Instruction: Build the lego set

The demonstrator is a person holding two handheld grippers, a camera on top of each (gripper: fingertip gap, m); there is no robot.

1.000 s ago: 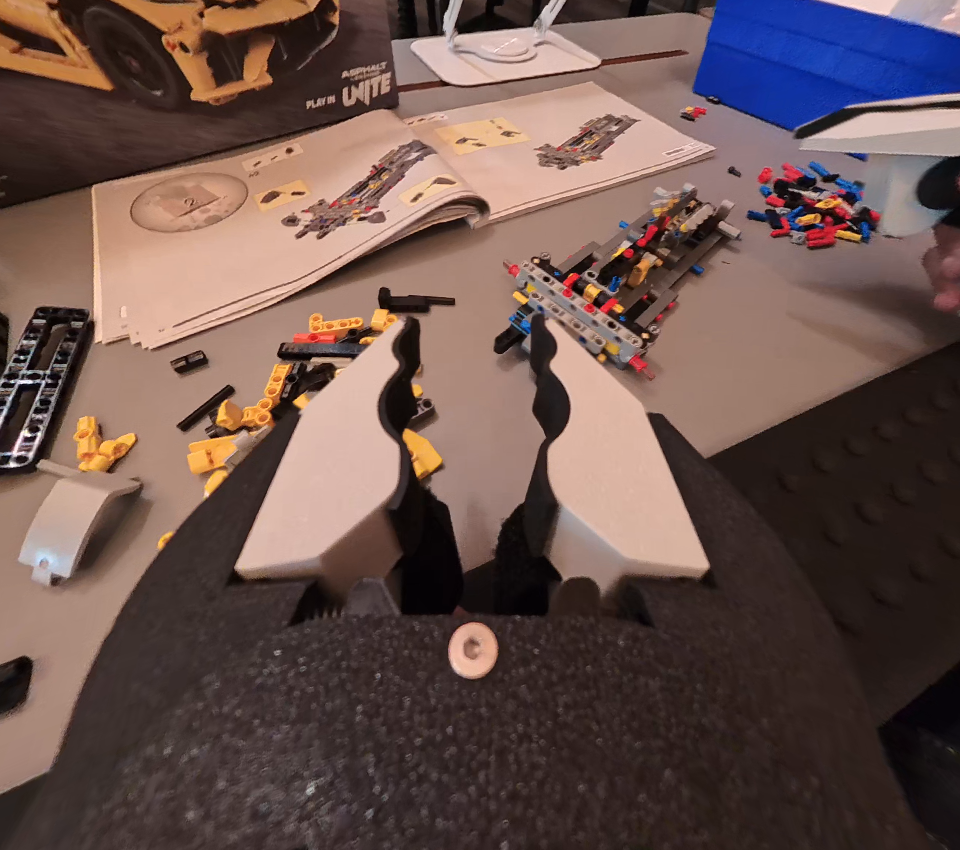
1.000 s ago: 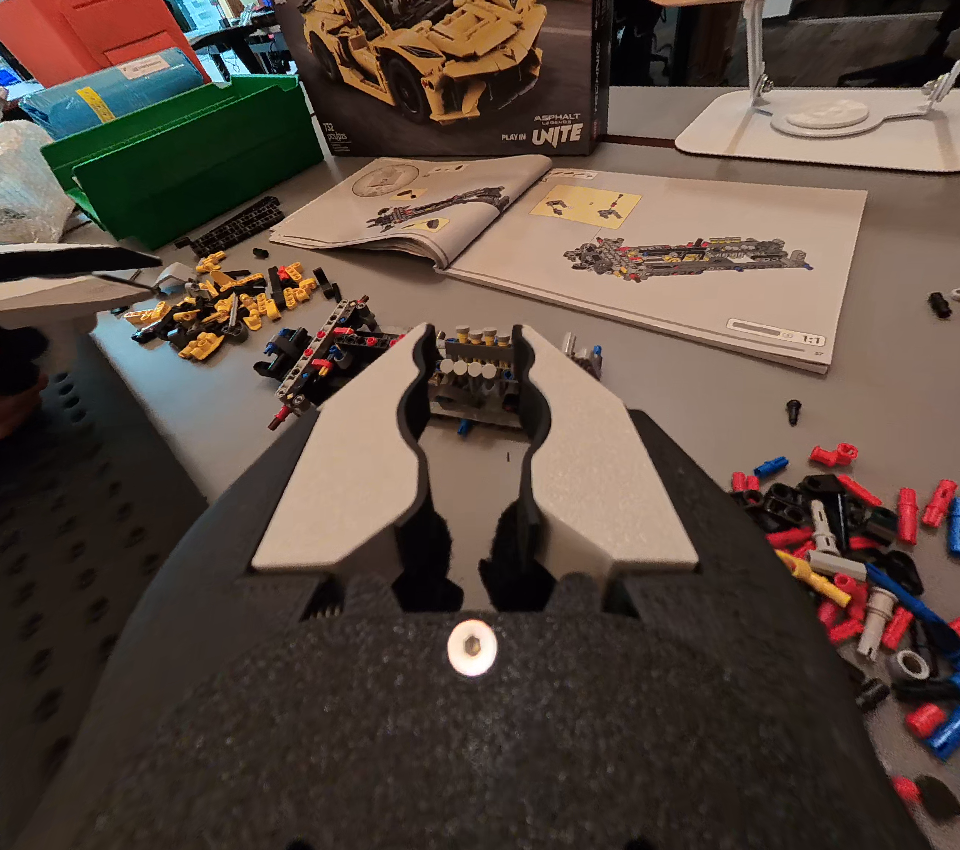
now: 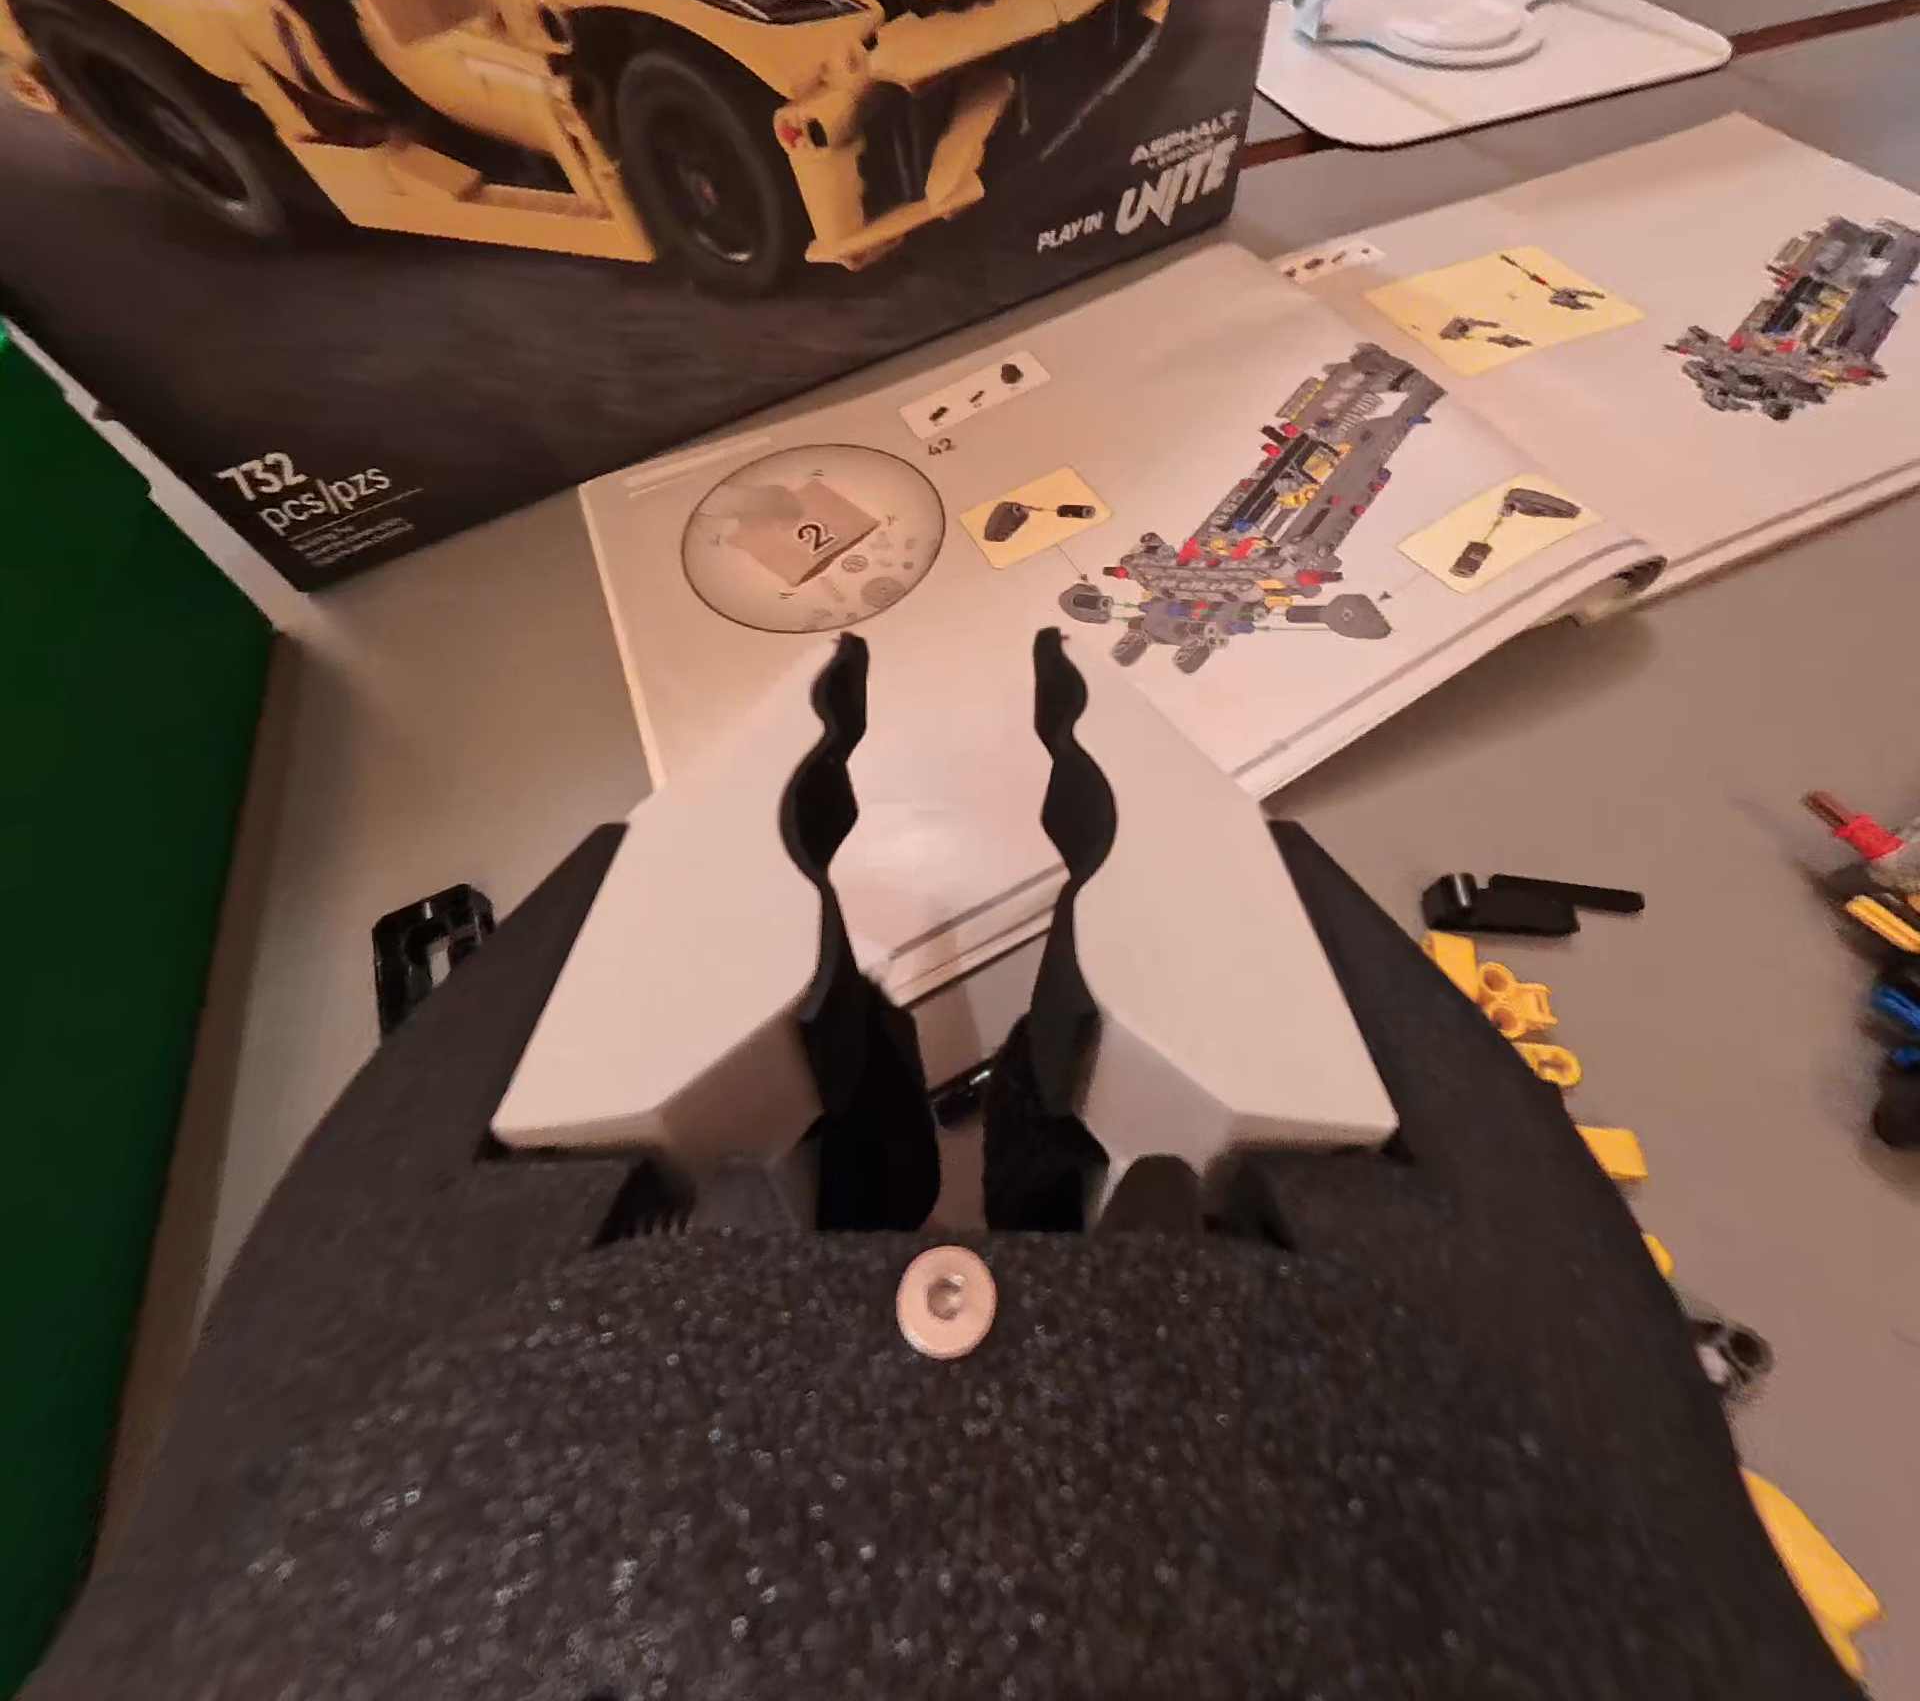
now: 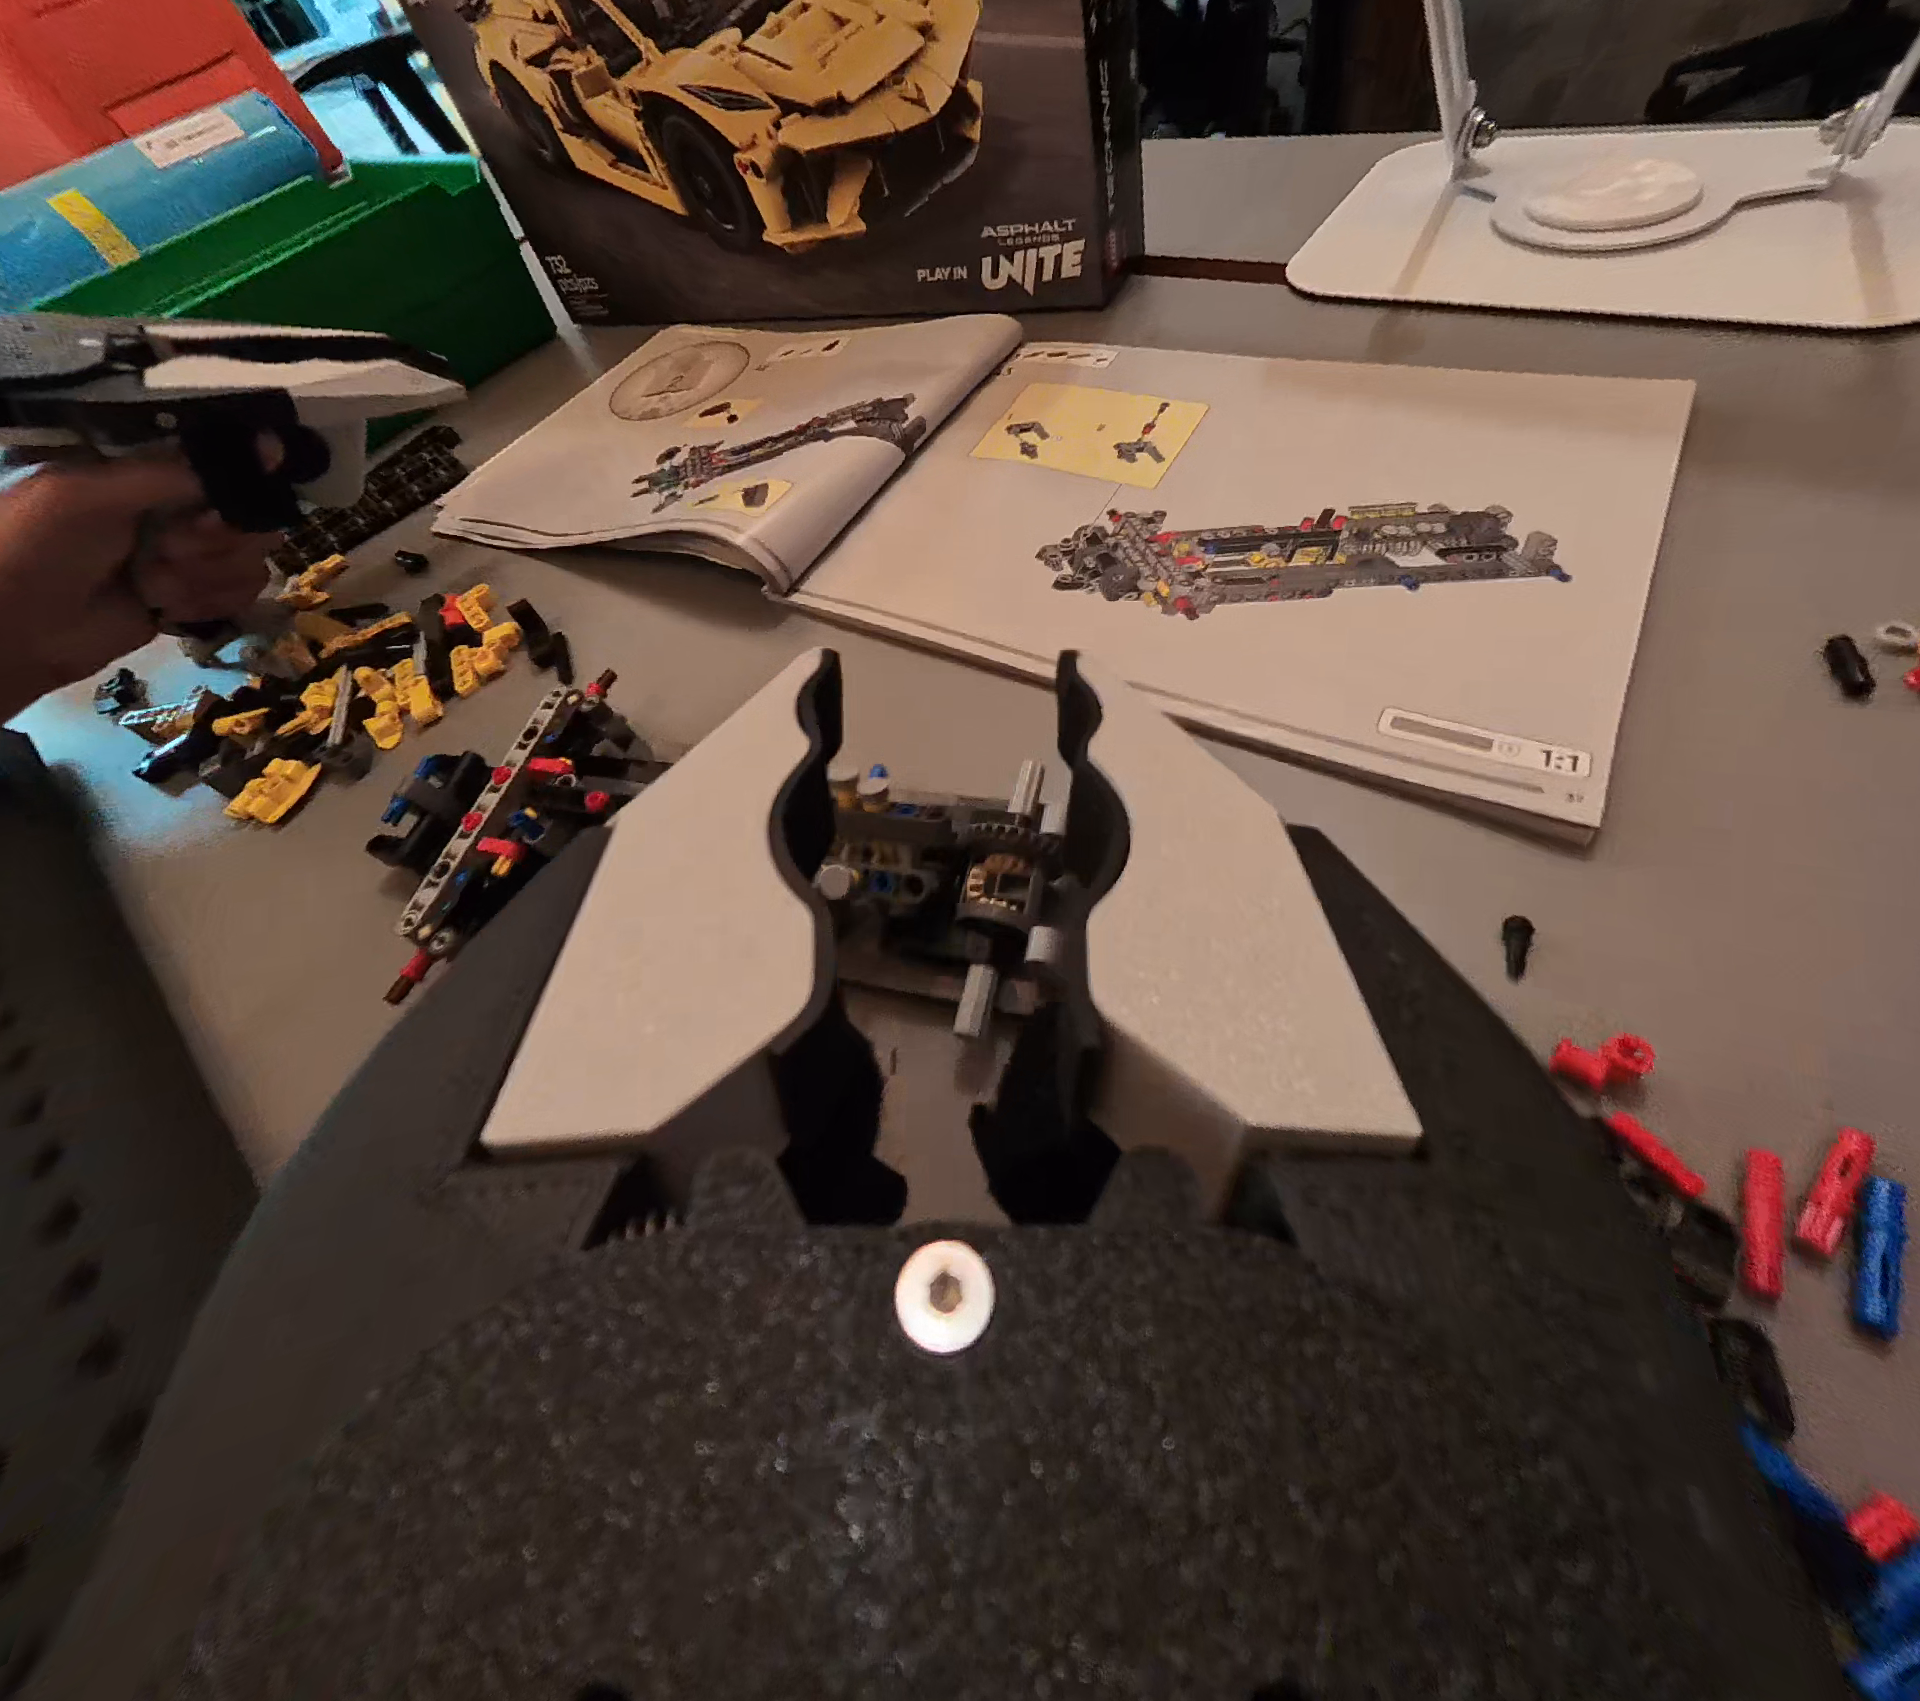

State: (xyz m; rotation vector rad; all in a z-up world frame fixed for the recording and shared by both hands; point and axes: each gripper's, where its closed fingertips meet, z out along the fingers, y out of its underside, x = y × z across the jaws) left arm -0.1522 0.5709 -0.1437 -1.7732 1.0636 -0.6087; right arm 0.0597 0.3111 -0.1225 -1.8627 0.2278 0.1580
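Left gripper [image 3: 945, 664] spread, empty, over manual [image 3: 1299, 508], likely checking step. Right gripper [image 4: 940, 685] spread, straddling chassis [image 4: 935, 862] near centre, contact unclear, probably steadying. Yellow parts [image 4: 343, 685] left.

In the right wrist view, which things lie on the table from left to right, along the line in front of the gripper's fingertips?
Pile of yellow and black pieces → half-built chassis → right gripper → single black pin → red and blue pins.
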